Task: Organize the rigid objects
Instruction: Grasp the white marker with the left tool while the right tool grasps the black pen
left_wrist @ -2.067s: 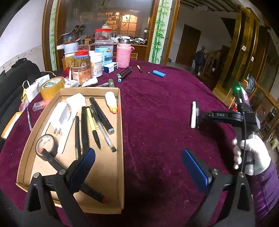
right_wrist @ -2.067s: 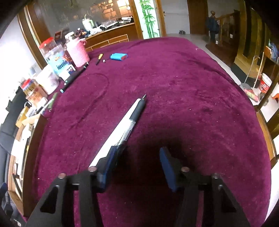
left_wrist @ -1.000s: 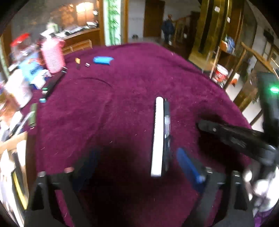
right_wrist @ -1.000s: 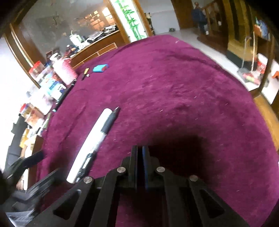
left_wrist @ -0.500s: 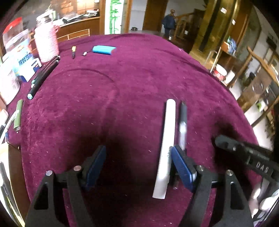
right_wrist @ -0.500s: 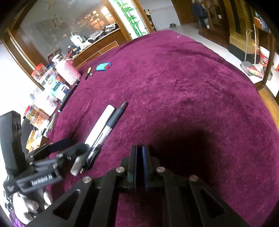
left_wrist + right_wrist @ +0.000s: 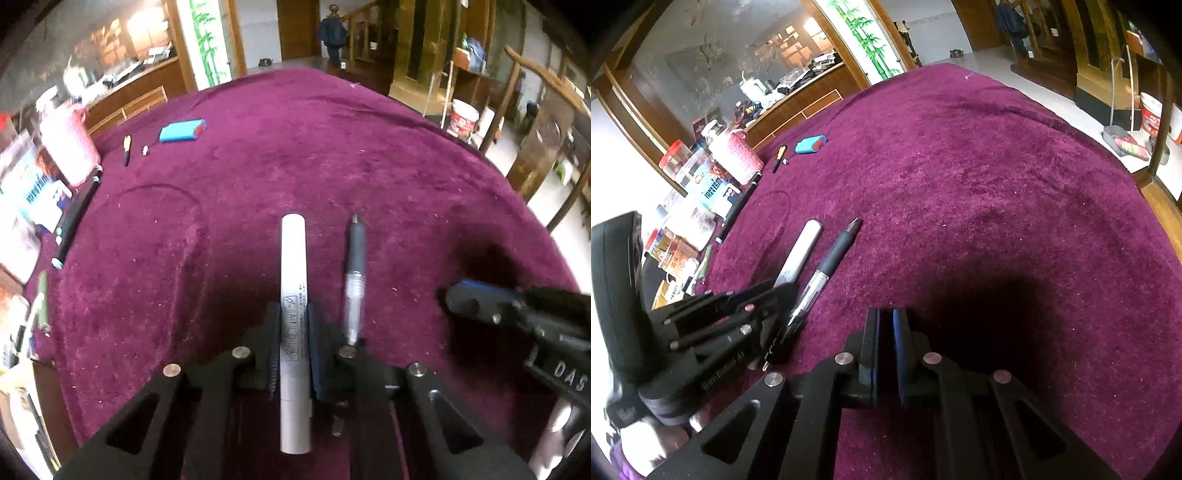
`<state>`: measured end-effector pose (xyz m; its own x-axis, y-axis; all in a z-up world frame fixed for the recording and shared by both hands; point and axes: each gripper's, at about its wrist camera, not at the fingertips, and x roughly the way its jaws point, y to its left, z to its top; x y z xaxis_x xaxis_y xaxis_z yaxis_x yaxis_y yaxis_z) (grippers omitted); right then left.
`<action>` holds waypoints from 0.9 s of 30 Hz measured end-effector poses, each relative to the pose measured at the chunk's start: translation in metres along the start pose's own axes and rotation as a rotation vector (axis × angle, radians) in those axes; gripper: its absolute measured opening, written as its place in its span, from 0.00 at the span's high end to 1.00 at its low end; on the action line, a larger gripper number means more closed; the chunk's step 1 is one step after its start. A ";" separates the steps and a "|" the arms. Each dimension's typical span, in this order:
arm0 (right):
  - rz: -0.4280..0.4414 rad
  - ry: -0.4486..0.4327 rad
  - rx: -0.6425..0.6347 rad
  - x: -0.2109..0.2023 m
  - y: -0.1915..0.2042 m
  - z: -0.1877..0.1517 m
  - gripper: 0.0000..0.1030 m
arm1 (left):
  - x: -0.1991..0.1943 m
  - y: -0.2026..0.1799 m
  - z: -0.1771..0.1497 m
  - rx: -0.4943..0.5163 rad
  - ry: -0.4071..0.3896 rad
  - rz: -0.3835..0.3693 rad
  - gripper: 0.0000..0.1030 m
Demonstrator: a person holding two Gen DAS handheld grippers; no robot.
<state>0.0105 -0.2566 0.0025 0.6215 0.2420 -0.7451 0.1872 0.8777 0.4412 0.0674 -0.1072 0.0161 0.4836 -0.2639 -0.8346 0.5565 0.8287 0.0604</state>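
A white marker [image 7: 293,258] lies on the purple tablecloth [image 7: 295,147], pointing away from me. My left gripper [image 7: 293,314] has its jaws closing around the marker's near half, and the blue pads press on both its sides. A grey-grip pen with a clear barrel [image 7: 355,258] lies just right of the marker, outside the jaws. In the right wrist view the white marker [image 7: 803,247] and the pen [image 7: 831,262] lie side by side, with the left gripper [image 7: 783,291] over their near ends. My right gripper [image 7: 886,325] is shut on nothing, right of the pen above bare cloth.
A blue case [image 7: 183,131], a small yellow-black item [image 7: 126,146], a pink cup [image 7: 72,147], black markers [image 7: 75,218] and a green pen [image 7: 42,295] lie at the far left. Jars [image 7: 687,166] crowd that edge. The table's rim curves round on the right.
My left gripper shifted over the white marker and went from wide open to closed on it. The pen now lies a little apart from the marker. The right gripper stayed shut.
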 end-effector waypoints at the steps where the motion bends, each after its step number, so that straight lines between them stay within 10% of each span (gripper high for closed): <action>1: 0.007 0.000 0.007 0.000 -0.001 0.000 0.93 | -0.002 -0.001 -0.003 -0.009 -0.005 -0.029 0.87; 14: 0.070 0.063 -0.032 0.010 0.046 0.013 0.60 | -0.134 0.073 -0.081 -0.288 -0.224 -0.208 0.87; 23: -0.329 0.060 -0.294 0.061 0.118 0.005 0.73 | -0.206 0.140 -0.167 -0.442 -0.308 -0.171 0.87; 27: -0.266 0.042 -0.235 0.051 0.105 0.004 0.90 | -0.228 0.168 -0.201 -0.495 -0.324 -0.099 0.87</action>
<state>0.0652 -0.1543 0.0130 0.5417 0.0045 -0.8406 0.1551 0.9823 0.1052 -0.0853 0.1917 0.1060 0.6701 -0.4244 -0.6090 0.2663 0.9033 -0.3364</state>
